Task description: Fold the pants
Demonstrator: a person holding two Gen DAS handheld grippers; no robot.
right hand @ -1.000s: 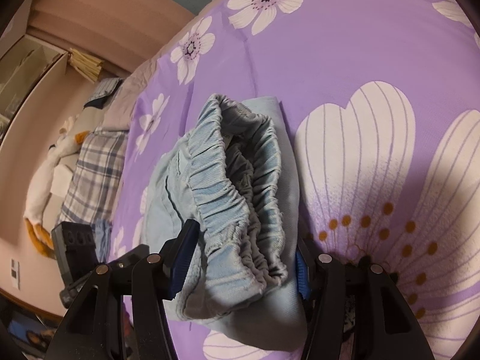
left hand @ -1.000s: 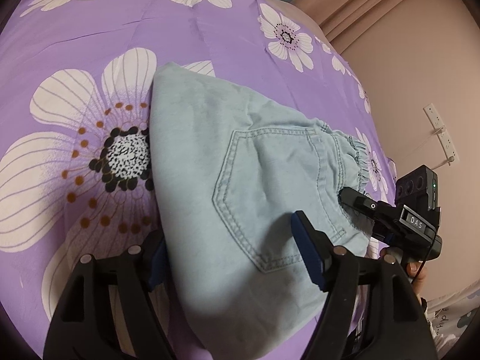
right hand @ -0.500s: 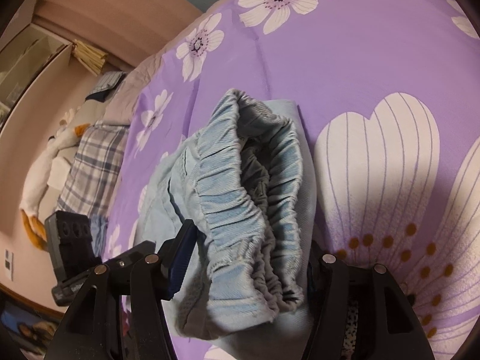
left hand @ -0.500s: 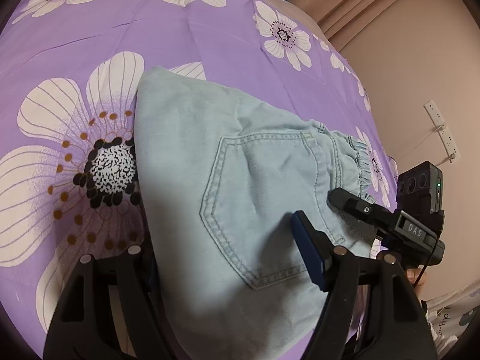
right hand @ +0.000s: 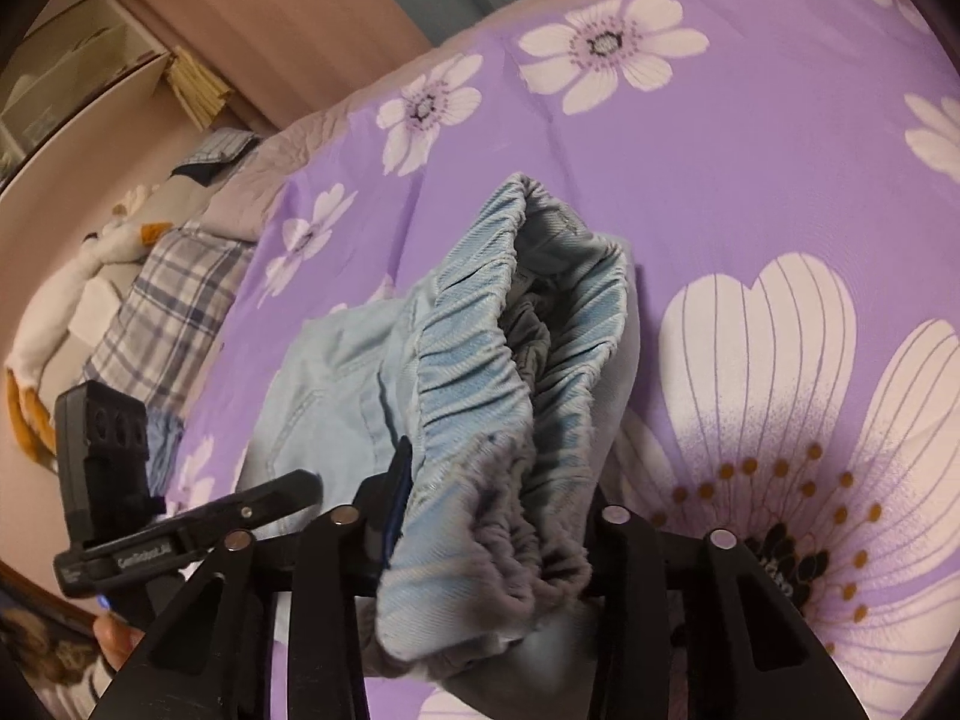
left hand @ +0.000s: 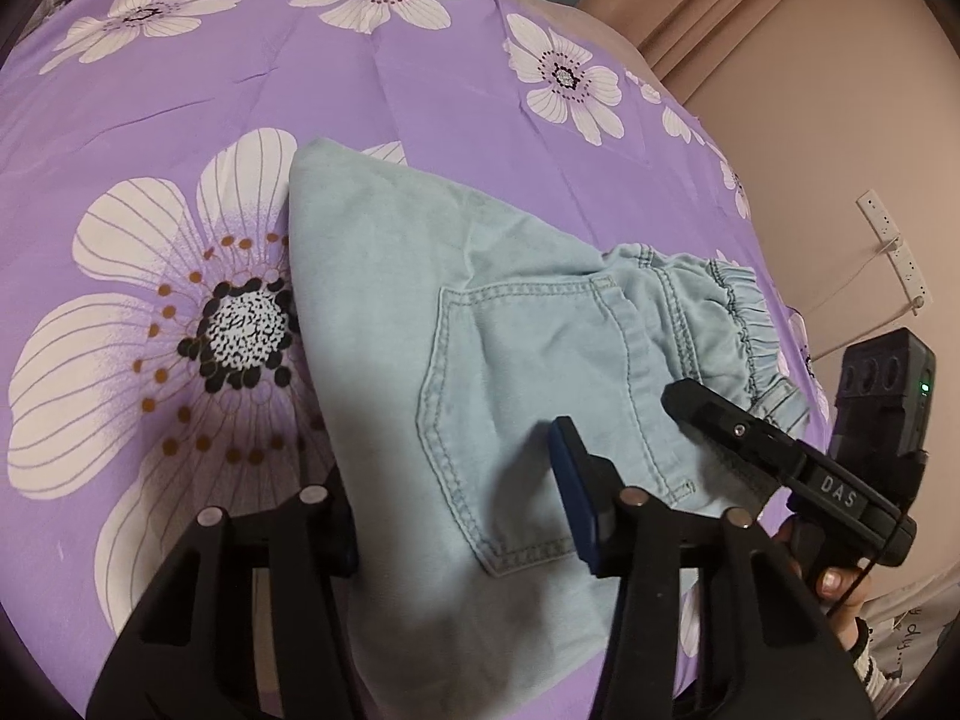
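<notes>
Pants (left hand: 510, 360) folded on purple floral bedspread (left hand: 420, 90), left gripper (left hand: 462, 516) and right gripper (right hand: 498, 516) jaws spread wide, straddling denim.

The light blue denim pants (left hand: 516, 360) lie folded into a thick bundle on the bed, back pocket facing up, gathered elastic waistband (right hand: 480, 372) gaping open.

A bed (left hand: 420, 78) in purple flowered sheet carries folded pale-blue pants (left hand: 480, 330); a plaid pillow (right hand: 162, 300) lies farther off.
</notes>
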